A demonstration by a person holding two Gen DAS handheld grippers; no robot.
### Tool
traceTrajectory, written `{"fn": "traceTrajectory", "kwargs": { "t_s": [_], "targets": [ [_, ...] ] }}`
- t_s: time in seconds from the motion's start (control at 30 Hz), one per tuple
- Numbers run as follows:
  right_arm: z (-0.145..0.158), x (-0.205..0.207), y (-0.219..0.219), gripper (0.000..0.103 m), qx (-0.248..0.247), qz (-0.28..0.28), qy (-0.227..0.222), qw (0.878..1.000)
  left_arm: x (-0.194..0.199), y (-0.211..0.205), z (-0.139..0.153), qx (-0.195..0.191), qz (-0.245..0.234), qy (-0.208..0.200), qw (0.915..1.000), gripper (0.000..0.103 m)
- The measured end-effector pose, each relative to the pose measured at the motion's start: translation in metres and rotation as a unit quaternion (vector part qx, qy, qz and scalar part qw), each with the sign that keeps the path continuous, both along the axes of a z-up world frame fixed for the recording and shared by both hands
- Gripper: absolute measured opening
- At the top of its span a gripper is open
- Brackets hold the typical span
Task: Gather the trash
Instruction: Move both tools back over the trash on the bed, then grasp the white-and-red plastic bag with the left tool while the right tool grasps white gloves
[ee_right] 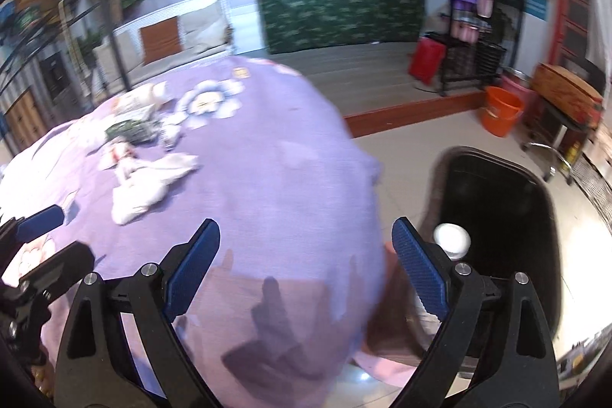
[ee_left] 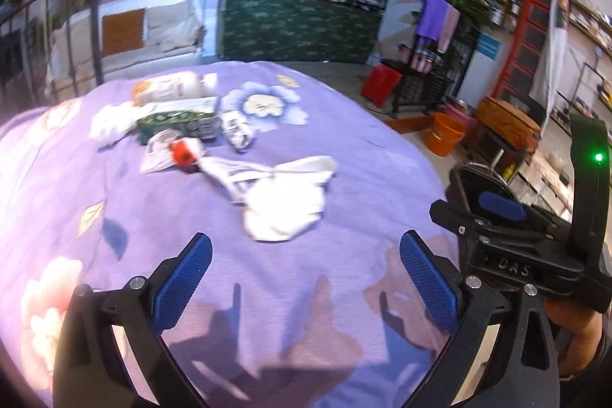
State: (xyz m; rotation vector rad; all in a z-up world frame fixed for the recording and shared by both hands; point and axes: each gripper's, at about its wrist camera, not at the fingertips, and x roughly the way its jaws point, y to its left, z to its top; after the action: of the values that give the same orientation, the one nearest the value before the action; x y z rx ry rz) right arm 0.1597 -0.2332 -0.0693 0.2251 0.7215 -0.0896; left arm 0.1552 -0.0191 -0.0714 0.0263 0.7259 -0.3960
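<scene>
Trash lies on a table with a purple flowered cloth [ee_left: 344,148]: a crumpled white tissue [ee_left: 287,205], a wrapper with a red patch [ee_left: 183,151], a green box [ee_left: 179,119], a white bottle lying down [ee_left: 172,88] and a small crushed packet [ee_left: 237,130]. My left gripper [ee_left: 306,262] is open and empty, just short of the tissue. My right gripper [ee_right: 306,251] is open and empty over the table's right edge, next to a black bin [ee_right: 497,217] on the floor with a white object [ee_right: 451,238] in it. The tissue also shows in the right wrist view [ee_right: 145,186].
An orange bucket [ee_right: 501,115] and a red bin [ee_right: 426,60] stand on the floor to the right, near a black rack [ee_right: 470,64]. A green-covered counter [ee_right: 340,16] stands at the back. The right gripper's body [ee_left: 535,236] is close by the left one.
</scene>
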Motion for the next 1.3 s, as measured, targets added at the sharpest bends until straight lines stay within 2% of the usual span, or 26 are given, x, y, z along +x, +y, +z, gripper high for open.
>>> {"fn": "traceTrajectory", "kwargs": {
  "t_s": [0.33,0.5,0.6,0.8,0.87,0.97,1.07,1.3],
  "targets": [
    [-0.002,0.050,0.069,0.090,0.036,0.102,0.023,0.994,0.019,0.065,0.005,-0.016,0.089,0.007,0.9959,0.097],
    [-0.006,0.077,0.093,0.090,0.047,0.129,0.038,0.990,0.026,0.089,0.001,-0.006,0.120,0.010,0.9927,0.097],
    [-0.010,0.090,0.104,0.086,0.052,0.143,0.048,0.987,0.030,0.099,-0.001,-0.013,0.131,0.019,0.9911,0.097],
    [-0.024,0.109,0.117,0.066,0.055,0.147,0.078,0.984,0.028,0.103,-0.003,-0.012,0.133,0.023,0.9908,0.097],
    [-0.024,0.110,0.119,0.050,0.050,0.145,0.077,0.985,0.029,0.104,-0.004,-0.015,0.132,0.027,0.9908,0.097],
    [-0.025,0.111,0.122,0.033,0.053,0.152,0.077,0.984,0.031,0.102,-0.006,-0.018,0.129,0.033,0.9909,0.097],
    [-0.024,0.107,0.122,0.019,0.055,0.159,0.069,0.983,0.031,0.101,-0.008,-0.019,0.129,0.040,0.9906,0.097],
    [-0.014,0.091,0.117,0.015,0.052,0.149,0.032,0.987,0.046,0.098,-0.001,-0.033,0.133,0.052,0.9893,0.094]
  ]
}}
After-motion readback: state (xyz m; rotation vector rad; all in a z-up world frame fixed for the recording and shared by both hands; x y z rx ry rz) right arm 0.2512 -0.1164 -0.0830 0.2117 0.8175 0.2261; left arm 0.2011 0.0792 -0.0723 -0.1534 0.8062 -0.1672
